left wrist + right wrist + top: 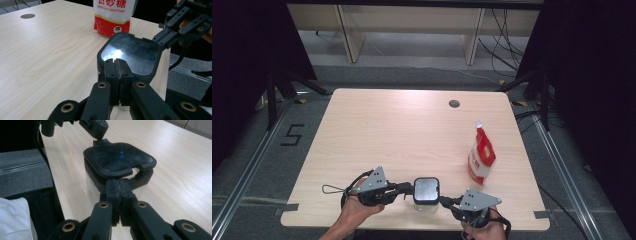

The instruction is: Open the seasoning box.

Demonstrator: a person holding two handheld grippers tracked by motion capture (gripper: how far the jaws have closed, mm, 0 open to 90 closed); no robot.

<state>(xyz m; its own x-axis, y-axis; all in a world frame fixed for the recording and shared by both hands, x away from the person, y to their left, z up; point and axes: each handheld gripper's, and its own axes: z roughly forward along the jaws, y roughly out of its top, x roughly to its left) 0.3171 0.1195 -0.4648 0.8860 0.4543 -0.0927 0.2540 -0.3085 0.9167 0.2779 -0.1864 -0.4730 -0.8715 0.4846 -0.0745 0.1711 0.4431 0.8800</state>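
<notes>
Both grippers, left gripper [404, 189] and right gripper [446, 201], are pinched shut against opposite edges of the black-lidded clear container [426, 190] between them, apparently working the lid loose; lifting it evenly looks next.

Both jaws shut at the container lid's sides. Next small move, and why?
Probably lift the black lid straight up a little with both grippers. The left gripper and right gripper have shut jaws at opposite lid edges of the clear container, and the sugar bag waits unopened nearby.
</notes>
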